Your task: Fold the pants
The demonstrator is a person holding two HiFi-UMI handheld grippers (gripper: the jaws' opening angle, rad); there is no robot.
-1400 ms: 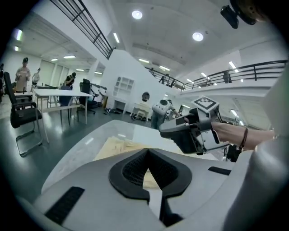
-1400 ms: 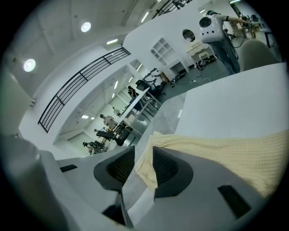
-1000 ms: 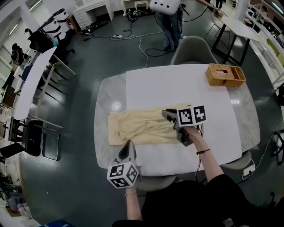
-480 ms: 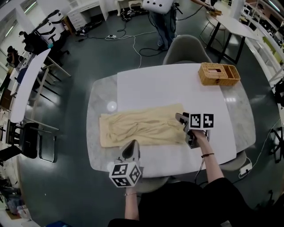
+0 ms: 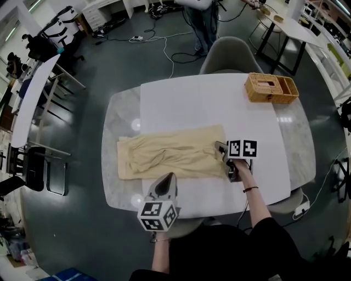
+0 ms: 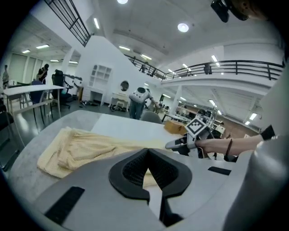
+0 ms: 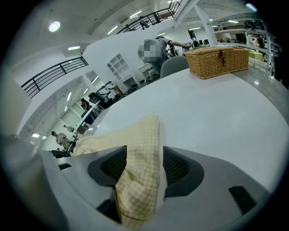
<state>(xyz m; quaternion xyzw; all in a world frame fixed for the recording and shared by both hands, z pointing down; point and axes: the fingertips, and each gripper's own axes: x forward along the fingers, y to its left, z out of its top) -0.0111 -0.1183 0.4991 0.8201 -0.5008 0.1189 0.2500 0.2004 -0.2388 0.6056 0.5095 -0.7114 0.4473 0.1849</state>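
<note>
The pale yellow pants (image 5: pixel 164 153) lie spread lengthwise across the white table (image 5: pixel 219 104). My right gripper (image 5: pixel 224 160) is at their right end. In the right gripper view its jaws (image 7: pixel 144 155) stand wide apart and have just been opening. The checked cloth (image 7: pixel 135 189) lies loose between them, with a gap on the right side. My left gripper (image 5: pixel 171 176) hovers at the pants' near edge around the middle. Its tips (image 6: pixel 146 151) meet and hold nothing, and the pants (image 6: pixel 81 149) lie beyond them.
A wicker basket (image 5: pixel 271 88) stands at the far right of the table, also seen in the right gripper view (image 7: pixel 216 61). A grey chair (image 5: pixel 225 55) stands at the far side, with a person (image 5: pixel 200 16) behind it. Desks, chairs and cables surround the table.
My right gripper has moved right and down to the pants' right end, and its jaws have spread. The cloth now lies longer and flatter. My left gripper has drawn nearer the pants' near edge.
</note>
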